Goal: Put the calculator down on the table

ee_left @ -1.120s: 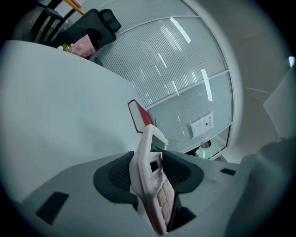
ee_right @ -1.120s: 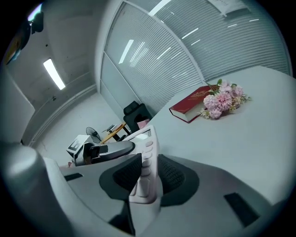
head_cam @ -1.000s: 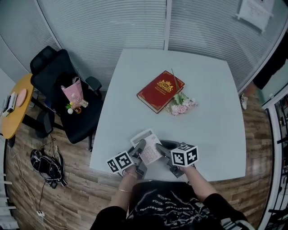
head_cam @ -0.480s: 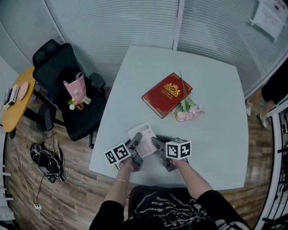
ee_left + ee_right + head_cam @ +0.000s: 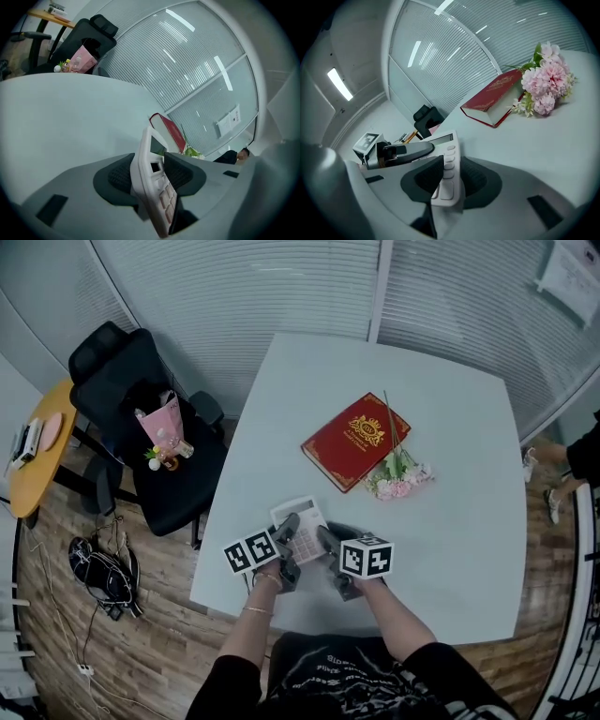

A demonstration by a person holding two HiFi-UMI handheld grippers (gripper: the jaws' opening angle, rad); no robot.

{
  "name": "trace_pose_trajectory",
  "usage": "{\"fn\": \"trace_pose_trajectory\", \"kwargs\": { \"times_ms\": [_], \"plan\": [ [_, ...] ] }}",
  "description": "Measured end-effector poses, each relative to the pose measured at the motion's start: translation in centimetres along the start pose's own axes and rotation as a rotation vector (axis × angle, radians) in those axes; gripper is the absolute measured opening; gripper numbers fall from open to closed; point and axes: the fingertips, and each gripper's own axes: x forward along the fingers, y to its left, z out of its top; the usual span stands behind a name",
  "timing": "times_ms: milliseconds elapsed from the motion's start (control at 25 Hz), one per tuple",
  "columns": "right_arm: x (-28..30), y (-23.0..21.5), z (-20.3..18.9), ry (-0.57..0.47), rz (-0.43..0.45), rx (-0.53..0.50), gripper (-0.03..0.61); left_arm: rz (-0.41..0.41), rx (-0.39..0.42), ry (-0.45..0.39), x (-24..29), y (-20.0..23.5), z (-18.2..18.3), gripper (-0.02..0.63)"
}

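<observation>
A white calculator (image 5: 302,527) is held over the near part of the white table (image 5: 441,521), gripped from both sides. My left gripper (image 5: 288,529) is shut on its left edge; in the left gripper view the calculator (image 5: 152,183) stands edge-on between the pads of the left gripper (image 5: 149,176). My right gripper (image 5: 324,542) is shut on its right edge, and in the right gripper view the keys of the calculator (image 5: 446,173) sit between the dark pads of the right gripper (image 5: 451,180). Whether the calculator touches the table I cannot tell.
A red book (image 5: 356,442) lies mid-table with pink flowers (image 5: 398,474) beside it. Left of the table stands a black office chair (image 5: 122,390) holding a pink bouquet (image 5: 161,432). An orange side table (image 5: 37,446) and cables (image 5: 103,573) are farther left.
Both grippers have carried the calculator a little farther onto the table, toward the book, and lower. Their grip on it looks the same.
</observation>
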Motion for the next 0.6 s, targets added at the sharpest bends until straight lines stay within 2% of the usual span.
{"fn": "trace_pose_trajectory", "kwargs": {
  "times_ms": [200,400,600],
  "plan": [
    [0.7,-0.5,-0.1,0.053,-0.064,-0.050,0.115,0.050,0.063,0.050,0.9,0.3,0.2,0.206],
    [1.4,-0.8,0.4,0.098,-0.107,-0.070,0.118,0.068,0.011,0.098,1.7,0.7,0.7,0.227],
    [1.8,-1.1,0.5,0.114,-0.132,-0.055,0.121,0.101,0.063,0.091,1.9,0.8,1.0,0.250]
  ]
}}
